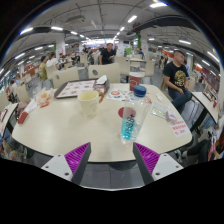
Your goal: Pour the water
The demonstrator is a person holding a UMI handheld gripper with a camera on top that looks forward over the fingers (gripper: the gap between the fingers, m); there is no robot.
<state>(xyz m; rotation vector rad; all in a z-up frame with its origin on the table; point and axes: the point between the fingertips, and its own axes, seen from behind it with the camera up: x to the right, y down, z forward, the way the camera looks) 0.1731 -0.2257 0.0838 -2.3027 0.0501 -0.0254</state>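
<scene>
A clear water bottle (127, 124) with a blue label stands upright on the pale round table (70, 125), just ahead of my fingers and slightly toward the right one. Farther back and to the left stands a cream cup (89, 101). A small blue-lidded container (140, 91) sits beyond the bottle. My gripper (111, 157) is open, its two magenta pads (76, 156) spread wide with nothing between them; the bottle stands beyond the fingertips.
A framed board (74, 89) lies at the table's far side, with papers (170, 119) to the right and small items (44, 99) to the left. A seated person (177, 78) is at the right. Chairs and other tables fill the hall behind.
</scene>
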